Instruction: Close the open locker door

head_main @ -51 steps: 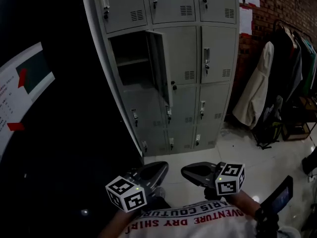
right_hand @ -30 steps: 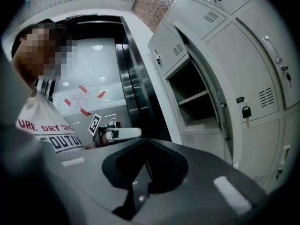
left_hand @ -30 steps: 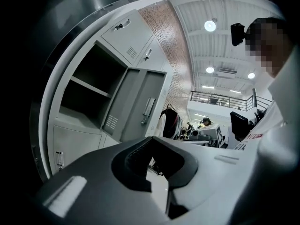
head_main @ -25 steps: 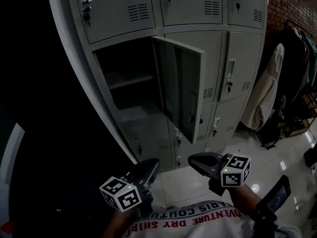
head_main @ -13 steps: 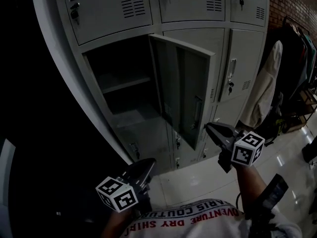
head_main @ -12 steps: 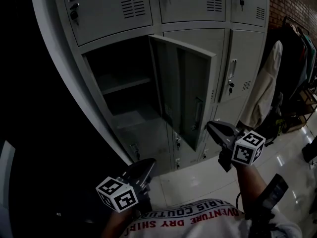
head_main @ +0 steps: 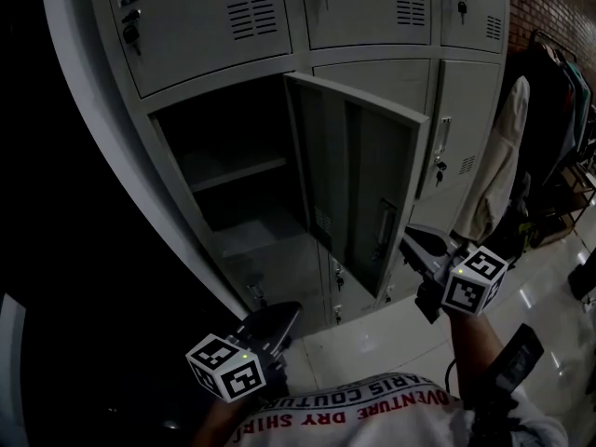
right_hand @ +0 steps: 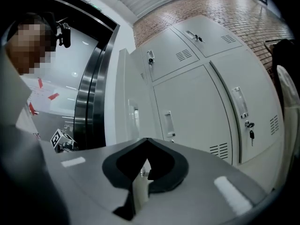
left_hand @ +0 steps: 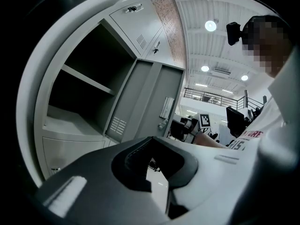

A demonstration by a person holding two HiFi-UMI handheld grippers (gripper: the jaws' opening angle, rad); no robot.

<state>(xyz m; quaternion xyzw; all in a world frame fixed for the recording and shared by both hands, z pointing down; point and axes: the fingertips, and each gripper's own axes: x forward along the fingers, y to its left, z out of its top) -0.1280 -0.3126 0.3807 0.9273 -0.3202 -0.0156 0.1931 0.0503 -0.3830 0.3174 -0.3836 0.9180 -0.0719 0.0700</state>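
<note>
Got the left gripper (head_main: 279,317) low at the bottom, well apart from the lockers, jaws pinched together on nothing. Staring into the open compartment (head_main: 233,170), locker door (head_main: 368,189) swung wide off its right side. Got the right gripper (head_main: 414,242) just beside the door's lower outer corner, pinched closed too, empty.

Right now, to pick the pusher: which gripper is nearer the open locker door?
Right. Right gripper sits beside the door's lower free edge; left gripper hangs below the open compartment.
</note>
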